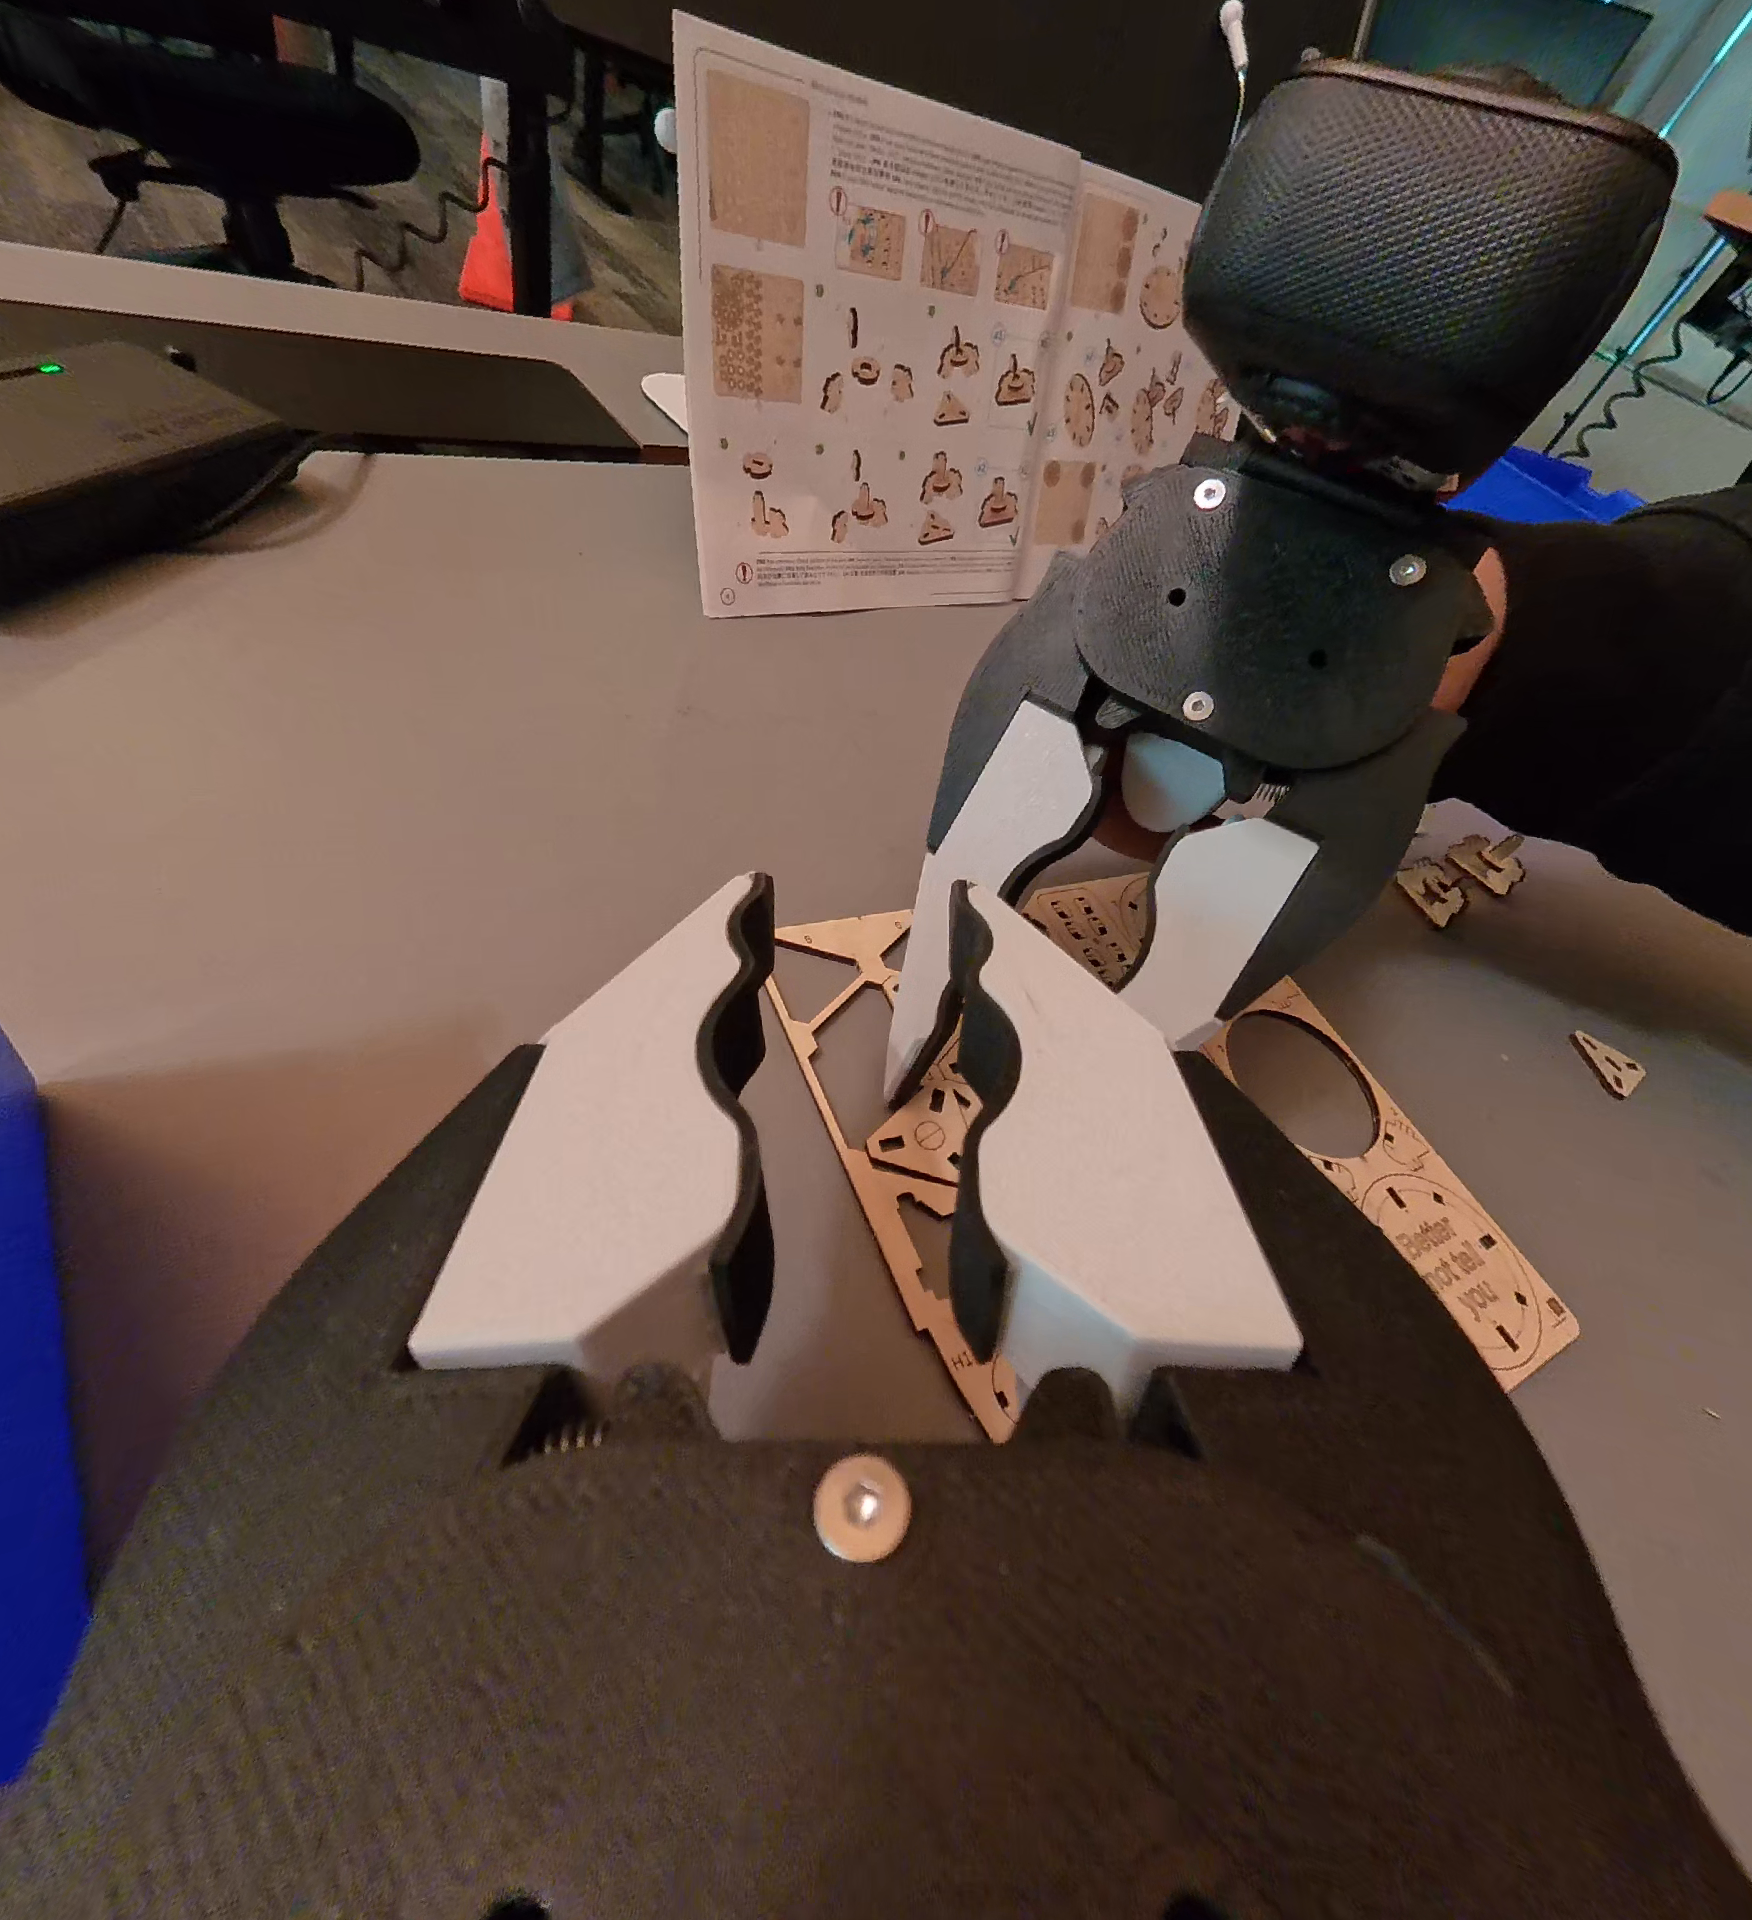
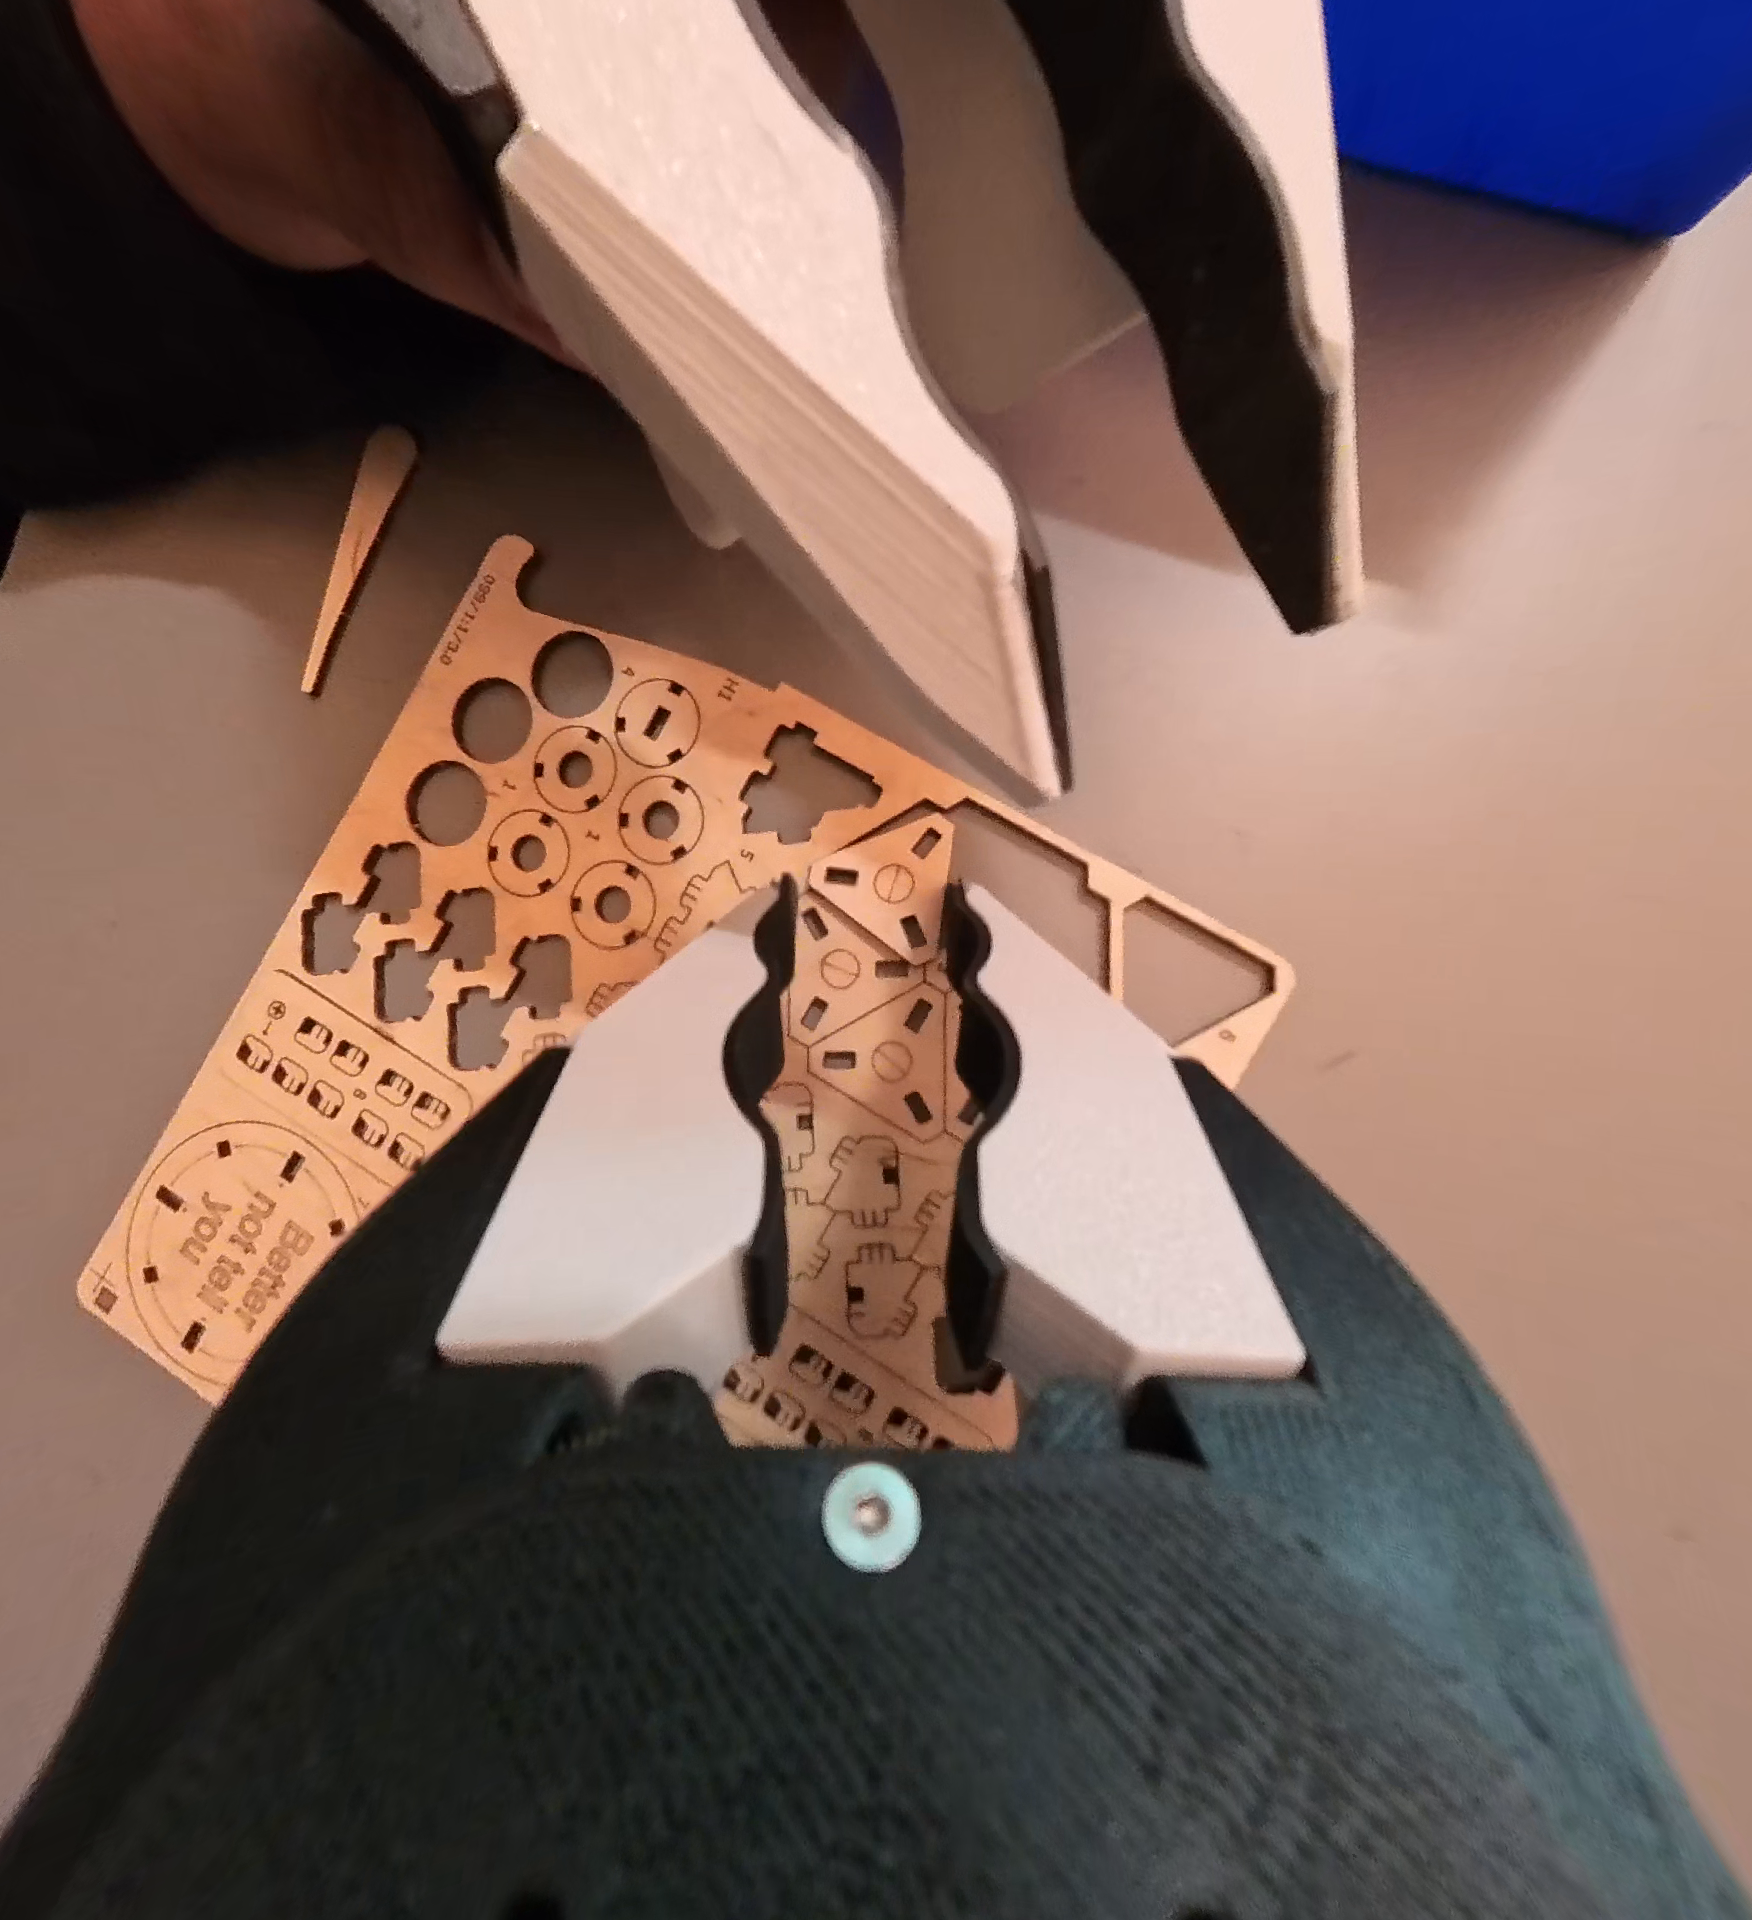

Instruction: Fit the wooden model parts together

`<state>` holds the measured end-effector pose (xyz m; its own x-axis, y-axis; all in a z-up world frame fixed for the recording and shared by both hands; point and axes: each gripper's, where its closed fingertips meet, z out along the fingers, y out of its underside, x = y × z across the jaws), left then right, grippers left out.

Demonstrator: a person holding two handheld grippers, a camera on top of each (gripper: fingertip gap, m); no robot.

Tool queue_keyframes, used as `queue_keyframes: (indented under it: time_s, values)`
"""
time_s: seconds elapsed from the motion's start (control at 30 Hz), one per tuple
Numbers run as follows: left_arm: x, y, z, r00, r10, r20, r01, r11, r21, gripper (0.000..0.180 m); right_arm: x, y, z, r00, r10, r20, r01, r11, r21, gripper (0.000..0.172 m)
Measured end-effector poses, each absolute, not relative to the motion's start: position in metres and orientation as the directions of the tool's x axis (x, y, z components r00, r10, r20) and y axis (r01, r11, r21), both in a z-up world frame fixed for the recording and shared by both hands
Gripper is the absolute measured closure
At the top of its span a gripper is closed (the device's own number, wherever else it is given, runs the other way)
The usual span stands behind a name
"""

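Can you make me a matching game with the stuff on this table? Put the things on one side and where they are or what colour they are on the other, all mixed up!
Things:
1. wooden puzzle sheet
2. instruction booklet
3. blue bin
4. thin wooden stick

Clues:
A. stands upright at the back of the table
B. lies flat under both grippers' fingertips
C. bright-coloured box at the table's edge
D. lies alone beside the sheet's corner

Pairs: 1-B, 2-A, 3-C, 4-D
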<state>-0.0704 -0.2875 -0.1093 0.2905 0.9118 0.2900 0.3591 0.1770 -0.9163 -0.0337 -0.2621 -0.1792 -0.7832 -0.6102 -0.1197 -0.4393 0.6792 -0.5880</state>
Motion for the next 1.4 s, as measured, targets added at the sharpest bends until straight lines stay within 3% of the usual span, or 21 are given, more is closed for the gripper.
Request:
queue_keyframes:
  time_s: [0.7, 0.87, 1.3, 1.4]
  values:
    - [-0.070, -0.288, -0.111, 0.288, 0.913, 0.288, 0.365, 0.173, -0.915, 0.149, -0.033, -0.263, -0.177, -0.663, -0.736, -0.137, -0.545, 0.599, -0.586, 0.157]
    - [-0.070, -0.288, -0.111, 0.288, 0.913, 0.288, 0.365, 0.173, -0.915, 0.149, -0.032, -0.265, -0.169, -0.641, -0.759, -0.112, -0.563, 0.564, -0.604, 0.171]
    - [-0.070, -0.288, -0.112, 0.285, 0.915, 0.286, 0.369, 0.170, -0.914, 0.149, -0.031, -0.270, -0.174, -0.637, -0.763, -0.113, -0.582, 0.572, -0.578, 0.172]
    - [-0.070, -0.288, -0.112, 0.285, 0.915, 0.286, 0.369, 0.170, -0.914, 0.149, -0.029, -0.271, -0.170, -0.648, -0.752, -0.118, -0.567, 0.580, -0.585, 0.162]
